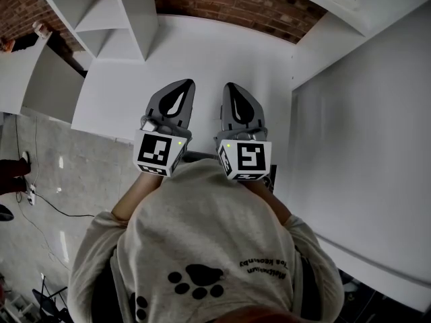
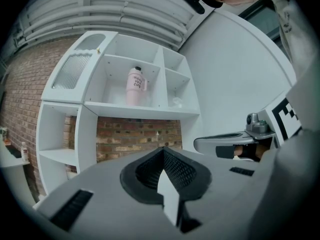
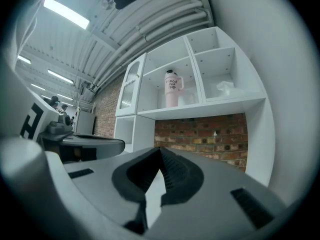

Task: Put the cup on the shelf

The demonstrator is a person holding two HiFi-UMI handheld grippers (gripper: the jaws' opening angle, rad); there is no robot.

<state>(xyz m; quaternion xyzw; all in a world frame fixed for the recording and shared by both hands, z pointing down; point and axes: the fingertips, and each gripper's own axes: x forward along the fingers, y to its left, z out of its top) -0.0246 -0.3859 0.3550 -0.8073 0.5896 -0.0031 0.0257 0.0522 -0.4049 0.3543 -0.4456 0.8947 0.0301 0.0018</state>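
Note:
A pink cup (image 2: 135, 86) with a lid and dark lettering stands upright in an upper middle compartment of the white shelf unit (image 2: 140, 110). It shows in the right gripper view too, the cup (image 3: 171, 89) above the shelf board (image 3: 200, 109). Both grippers are held side by side over the white table (image 1: 202, 52), close to the person's chest and well short of the shelf. My left gripper (image 1: 185, 84) (image 2: 163, 150) is shut with nothing in it. My right gripper (image 1: 230, 86) (image 3: 160, 149) is shut too, and nothing is in it.
A brick wall (image 1: 229, 2) runs behind the table, under the shelf compartments. A tall white panel (image 1: 363, 147) borders the table on the right. A crumpled white thing (image 3: 225, 88) lies in the compartment to the right of the cup. Grey floor with cables (image 1: 47, 200) lies to the left.

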